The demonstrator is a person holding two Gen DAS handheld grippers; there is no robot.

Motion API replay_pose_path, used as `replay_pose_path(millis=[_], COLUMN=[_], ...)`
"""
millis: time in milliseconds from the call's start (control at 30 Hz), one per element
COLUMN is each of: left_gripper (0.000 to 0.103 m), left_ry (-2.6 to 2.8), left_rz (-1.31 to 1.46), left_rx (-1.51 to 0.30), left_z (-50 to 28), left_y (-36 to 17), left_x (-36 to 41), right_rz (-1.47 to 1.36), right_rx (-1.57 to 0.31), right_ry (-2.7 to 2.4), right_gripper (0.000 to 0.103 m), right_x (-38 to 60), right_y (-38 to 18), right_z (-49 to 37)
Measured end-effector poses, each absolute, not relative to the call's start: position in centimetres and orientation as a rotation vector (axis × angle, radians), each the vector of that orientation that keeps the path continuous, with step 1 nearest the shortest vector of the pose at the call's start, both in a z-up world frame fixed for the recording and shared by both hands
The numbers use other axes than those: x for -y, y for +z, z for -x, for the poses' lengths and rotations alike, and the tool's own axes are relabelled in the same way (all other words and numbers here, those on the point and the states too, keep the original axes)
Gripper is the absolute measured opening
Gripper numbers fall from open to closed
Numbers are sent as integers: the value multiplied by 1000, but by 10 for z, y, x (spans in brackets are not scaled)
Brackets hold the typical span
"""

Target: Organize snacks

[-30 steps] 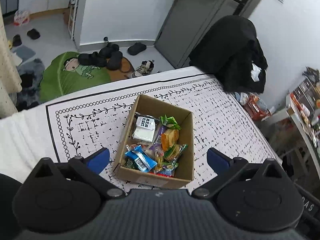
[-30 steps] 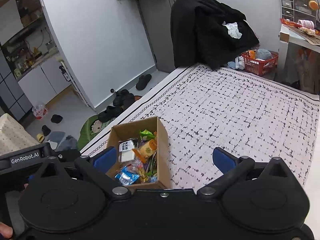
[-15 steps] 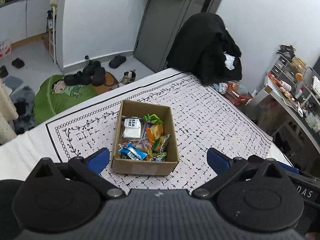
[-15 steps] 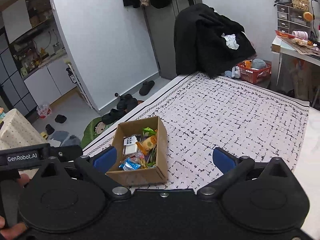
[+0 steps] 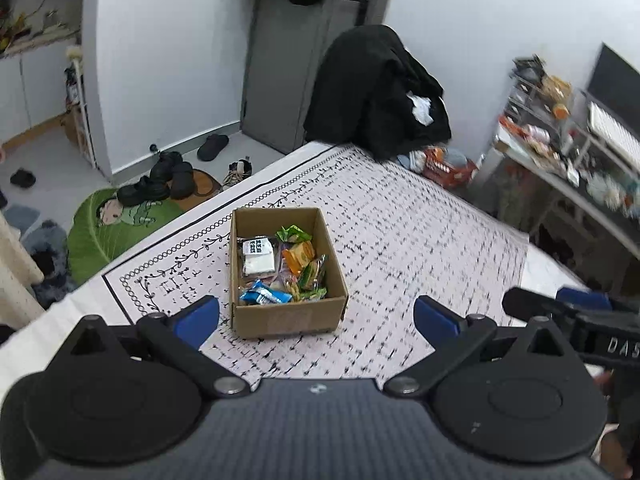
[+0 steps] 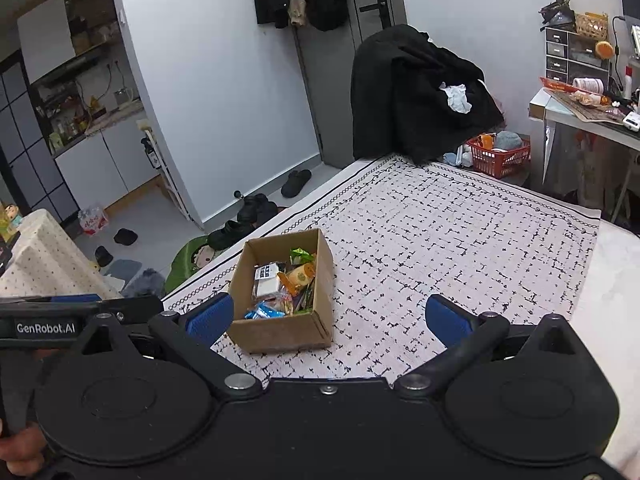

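An open cardboard box (image 5: 288,320) (image 6: 280,334) stands on a white bed cover with black marks (image 5: 420,248) (image 6: 440,240). Inside lie several snack packets: a white one (image 5: 259,256) (image 6: 267,280), an orange one (image 5: 299,254) (image 6: 298,276), a green one (image 5: 294,234) and a blue one (image 5: 264,296) (image 6: 264,312). My left gripper (image 5: 316,316) hangs open above the box's near side, holding nothing. The right gripper (image 6: 328,316) is open too, back from the box and just right of it, also with nothing in it. Each gripper shows at the edge of the other's view.
A black coat pile (image 5: 380,92) (image 6: 416,92) sits at the bed's far corner. Shoes (image 5: 160,180) and a green mat (image 5: 116,224) lie on the floor left of the bed. A red basket (image 6: 498,156) and a cluttered desk (image 6: 588,108) stand to the right.
Both grippers have drawn back and risen from the box, which now looks smaller and farther. The views have tilted up toward the door and walls. Both stayed open.
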State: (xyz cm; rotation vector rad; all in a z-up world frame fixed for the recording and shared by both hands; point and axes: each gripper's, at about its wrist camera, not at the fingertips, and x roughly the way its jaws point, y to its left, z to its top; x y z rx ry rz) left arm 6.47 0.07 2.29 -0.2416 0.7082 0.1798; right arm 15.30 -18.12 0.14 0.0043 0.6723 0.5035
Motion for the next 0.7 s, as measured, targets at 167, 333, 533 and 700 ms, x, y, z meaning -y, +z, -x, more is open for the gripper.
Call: replay_pose_path(millis=[167,333,533,700], left_gripper=[103,103,103,103], left_ry=[161,134,124,126], left_rz=[225,212,192,189], left_rx=[-690,-664,-650,-635], left_z=[-49,-34,-23,-16], left_y=[27,31,35,39], left_x=[4,7,9,6], right_rz=[-13,-11,18,37], right_rx=[-676,-667,-662,-648], right_ry=[497,492,490,497], right_gripper=[103,103,103,103], right_x=[186,190,189,187], right_y=[4,8,11,15], right_z=[-141,-130,-116,-106])
